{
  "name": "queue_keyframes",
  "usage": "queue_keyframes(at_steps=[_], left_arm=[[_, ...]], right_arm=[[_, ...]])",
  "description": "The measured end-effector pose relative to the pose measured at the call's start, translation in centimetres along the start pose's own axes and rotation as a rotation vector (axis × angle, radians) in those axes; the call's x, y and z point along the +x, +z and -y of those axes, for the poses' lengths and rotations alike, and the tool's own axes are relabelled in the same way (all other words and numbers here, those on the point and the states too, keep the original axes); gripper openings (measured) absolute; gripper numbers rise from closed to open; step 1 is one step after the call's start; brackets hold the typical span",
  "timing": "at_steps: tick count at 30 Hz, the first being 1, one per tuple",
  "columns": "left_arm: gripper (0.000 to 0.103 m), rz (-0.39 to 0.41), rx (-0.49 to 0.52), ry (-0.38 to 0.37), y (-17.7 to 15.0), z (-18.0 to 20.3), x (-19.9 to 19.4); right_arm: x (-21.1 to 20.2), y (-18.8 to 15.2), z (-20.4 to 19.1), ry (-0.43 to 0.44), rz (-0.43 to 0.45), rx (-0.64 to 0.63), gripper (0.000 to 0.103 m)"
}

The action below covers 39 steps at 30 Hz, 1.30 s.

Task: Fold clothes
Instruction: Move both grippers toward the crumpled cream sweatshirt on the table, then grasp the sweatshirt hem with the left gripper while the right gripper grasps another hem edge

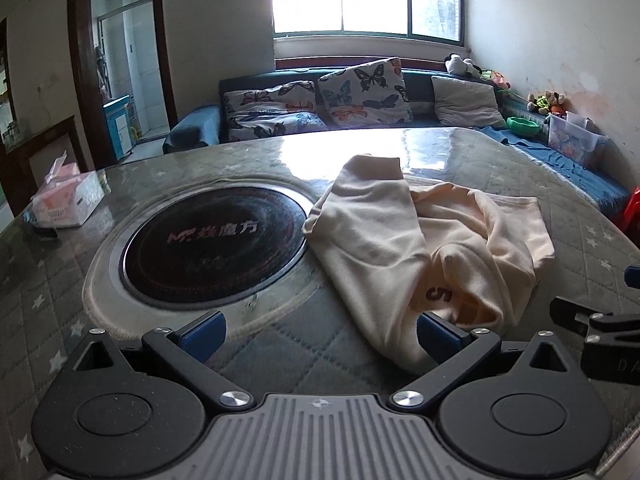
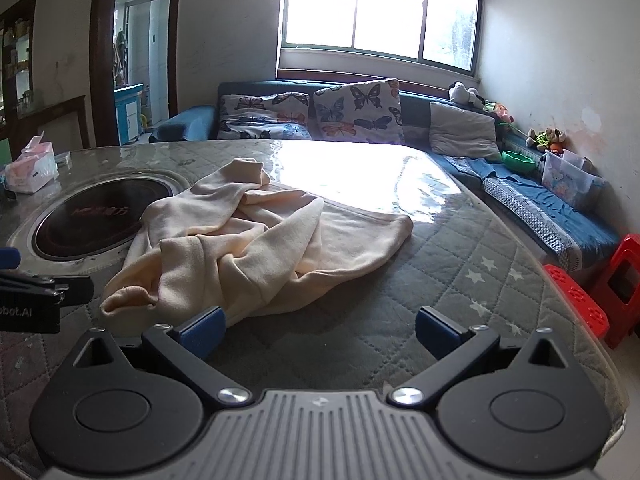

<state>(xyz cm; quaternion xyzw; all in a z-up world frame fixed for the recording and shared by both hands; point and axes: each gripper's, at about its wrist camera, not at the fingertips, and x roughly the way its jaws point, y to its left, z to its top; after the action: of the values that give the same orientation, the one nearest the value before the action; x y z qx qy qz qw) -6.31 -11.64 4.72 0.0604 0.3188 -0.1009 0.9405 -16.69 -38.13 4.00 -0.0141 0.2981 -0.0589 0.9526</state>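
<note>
Your left gripper (image 1: 320, 336) and right gripper (image 2: 318, 330) both hold their jaws wide apart and empty, low over the table (image 2: 460, 264), ready to pick edges. The cream garment (image 2: 256, 240), soft knit, lies crumpled beside the round black hob (image 1: 214, 240) on quilted cloth.

One cream garment (image 2: 248, 240), crumpled on one quilted table (image 2: 460, 280). One round black hob (image 1: 216, 240) set in it. One tissue box (image 1: 66, 200). Two grippers, left (image 1: 320, 332) and right (image 2: 320, 332), each with two blue pads, spread. Two butterfly cushions (image 2: 356, 110), one grey cushion (image 2: 462, 130). One green bowl (image 2: 518, 161). One clear bin (image 2: 568, 178). Two red stools (image 2: 620, 276). Soft toys too small to count.
</note>
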Motion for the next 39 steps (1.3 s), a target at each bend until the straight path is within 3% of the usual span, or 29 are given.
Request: queue_keyframes(at_steps=[16,26,35,39], left_arm=[[0.103,0.007,0.038,-0.040,3.6,1.3,2.6],[0.097,0.022,0.106,-0.080,7.6,3.1,6.1],[0.095,-0.010,0.135,-0.068,9.8,3.3,9.7],[0.095,-0.020,0.123,-0.065,11.0,2.9,11.0]], right_arm=[[3.0,2.7,0.9,0.021,-0.001,0.026,0.094],[7.8,6.5,2.2,0.090,-0.030,0.032,0.079],[14.0,10.4,2.8,0.167,-0.092,0.033,0.066],[17.0,11.1,2.3,0.204,-0.138,0.008,0.054]])
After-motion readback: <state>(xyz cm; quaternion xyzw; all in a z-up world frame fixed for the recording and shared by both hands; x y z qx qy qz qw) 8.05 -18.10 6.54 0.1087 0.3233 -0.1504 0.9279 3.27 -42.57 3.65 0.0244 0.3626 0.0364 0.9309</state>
